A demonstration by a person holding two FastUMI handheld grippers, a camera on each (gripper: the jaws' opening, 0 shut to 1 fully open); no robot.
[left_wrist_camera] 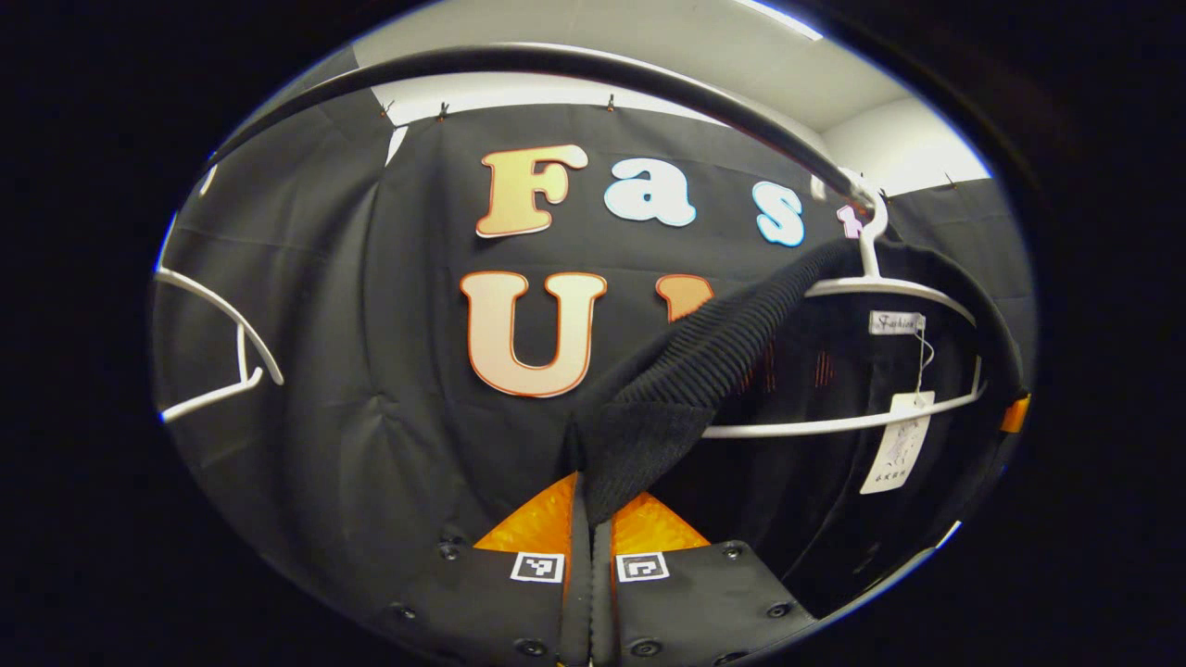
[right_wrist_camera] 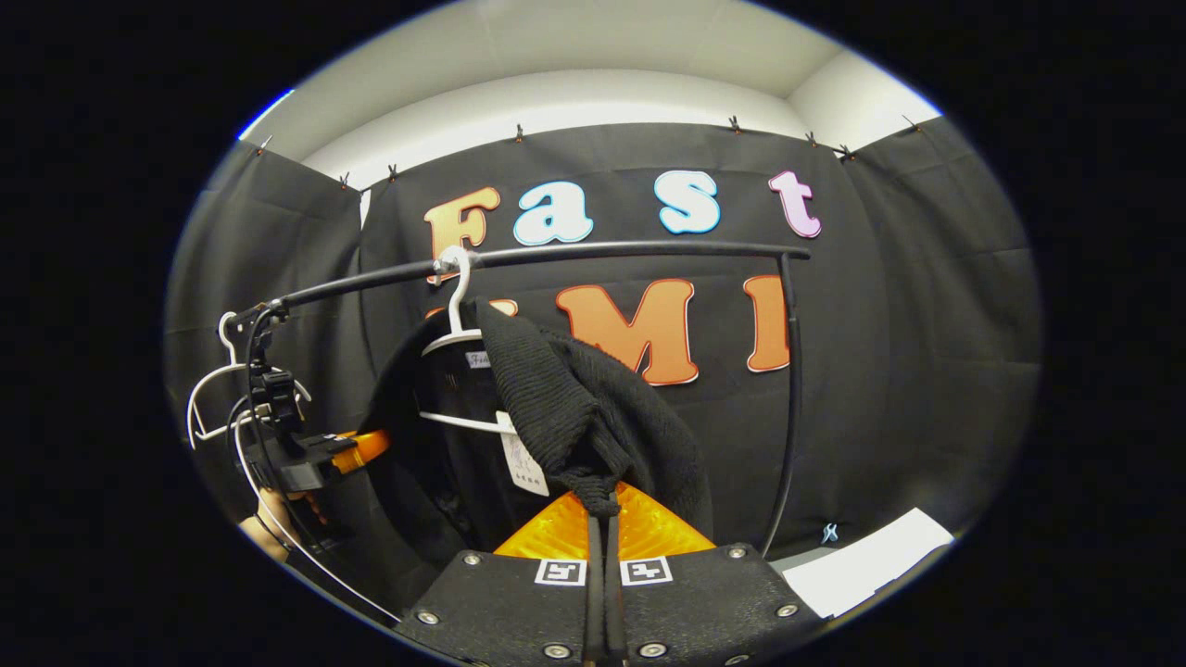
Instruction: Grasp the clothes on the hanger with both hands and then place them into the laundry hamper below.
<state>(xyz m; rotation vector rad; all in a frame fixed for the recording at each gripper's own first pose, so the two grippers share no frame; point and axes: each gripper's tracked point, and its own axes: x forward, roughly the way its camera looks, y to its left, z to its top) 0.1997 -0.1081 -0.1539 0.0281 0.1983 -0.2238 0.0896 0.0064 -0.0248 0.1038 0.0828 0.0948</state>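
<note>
I have both grippers clamped on the black ribbed knit garment. In the left gripper view, my left gripper has its fingers drawn together on a fold of knit at 6 o'clock; in the right gripper view, my right gripper pinches a bunched fold the same way.

The garment is not yet free. It hangs draped over the white plastic hanger, at 3 o'clock in the left gripper view and 10 o'clock in the right gripper view, with one shoulder pulled off toward each gripper.

Risks, as I judge them:
- Each grip is a thin pinch at a fabric edge; a hard pull may let the knit slip out.
- The collar may snag on the hanger, so a downward pull could drag the hanger along or unhook it from the black metal rail.
- Uneven pulling would leave one side caught.
- The white paper tag on its string could catch.

Farther out, an empty white hanger hangs at 9 o'clock in the left gripper view, well apart from the garment. The rail's black upright post stands at 3 o'clock in the right gripper view, beside my lowering path. A white sheet lies at 4 o'clock. I cannot locate the hamper from here.
</note>
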